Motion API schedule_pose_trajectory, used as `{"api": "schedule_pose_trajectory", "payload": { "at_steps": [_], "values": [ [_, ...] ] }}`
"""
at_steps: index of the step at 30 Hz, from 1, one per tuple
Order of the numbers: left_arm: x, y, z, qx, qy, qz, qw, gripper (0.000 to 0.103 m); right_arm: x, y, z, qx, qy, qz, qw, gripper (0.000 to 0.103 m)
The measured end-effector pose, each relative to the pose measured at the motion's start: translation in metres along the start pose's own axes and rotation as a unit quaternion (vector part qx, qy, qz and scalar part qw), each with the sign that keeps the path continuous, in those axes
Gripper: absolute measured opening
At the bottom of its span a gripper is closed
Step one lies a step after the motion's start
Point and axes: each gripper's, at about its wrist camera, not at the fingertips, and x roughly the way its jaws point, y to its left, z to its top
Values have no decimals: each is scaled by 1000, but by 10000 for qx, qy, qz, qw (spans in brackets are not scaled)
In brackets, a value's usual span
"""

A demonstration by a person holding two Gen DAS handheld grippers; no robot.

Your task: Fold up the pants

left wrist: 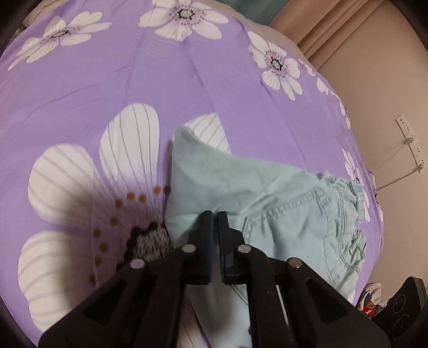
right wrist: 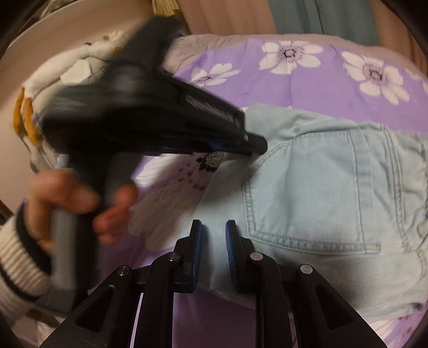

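Light blue denim pants (left wrist: 281, 208) lie on a purple bedsheet with white flowers (left wrist: 187, 80), back pocket up and the frilled waistband to the right. My left gripper (left wrist: 215, 218) is shut, its pads pinching the pants' near left edge. In the right wrist view the pants (right wrist: 307, 182) fill the right half. The left gripper (right wrist: 254, 146) reaches in from the left to their far edge, held by a person's hand (right wrist: 67, 195) in a striped sleeve. My right gripper (right wrist: 214, 233) is shut on the pants' near corner, with denim filling the narrow gap between its pads.
The bed's right edge drops to a beige wall with sockets and a cable (left wrist: 409, 139). A dark object (left wrist: 401, 307) sits on the floor there. A white bedding pile with yellow flowers (right wrist: 80, 67) lies at the far left, and curtains (right wrist: 227, 16) hang behind the bed.
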Motion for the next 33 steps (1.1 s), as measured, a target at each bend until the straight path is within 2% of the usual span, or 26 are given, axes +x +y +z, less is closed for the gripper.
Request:
{"api": "schedule_pose_trajectory", "payload": {
  "at_steps": [3, 6, 8, 10, 14, 18, 20, 21, 22, 23, 26, 30, 33],
  "values": [
    [-4, -1, 5, 148, -186, 57, 9997, 4, 2, -3, 0, 60, -59, 61, 9999, 19],
    [-9, 14, 26, -264, -440, 122, 9986, 4, 1, 0, -4, 18, -87, 80, 9999, 20],
    [0, 21, 39, -462, -324, 136, 9983, 4, -3, 3, -11, 5, -99, 79, 9999, 20],
    [13, 18, 47, -362, -145, 303, 9988, 4, -2, 3, -11, 36, -97, 99, 9999, 20],
    [24, 15, 51, -229, -103, 482, 9985, 4, 0, 3, -9, 76, -92, 139, 9998, 20],
    [12, 16, 46, -550, -265, 382, 9974, 3, -2, 3, -8, 92, -62, 100, 9999, 20],
    [-6, 8, 37, -422, -487, 402, 9971, 23, -11, 3, -8, 114, -67, 114, 9998, 20],
    [-16, 2, 32, -317, -606, 478, 9965, 48, -16, 0, -9, 127, -97, 124, 9998, 20],
    [-27, -1, 26, -234, -739, 511, 9957, 62, -25, -4, -10, 186, -170, 141, 9996, 20],
    [-41, -6, 16, -114, -883, 465, 9949, 62, -34, -8, -11, 258, -250, 127, 9993, 20],
    [-59, -18, -8, 203, -893, 335, 9952, 62, -63, -28, -11, 445, -634, -318, 9965, 24],
    [-61, -42, -37, 644, -781, 269, 9945, 60, -89, -63, -2, 837, -900, -1117, 9861, 25],
    [-53, -55, -61, 878, -599, 177, 9942, 59, -100, -74, 0, 919, -1015, -1467, 9797, 25]
  ]
}}
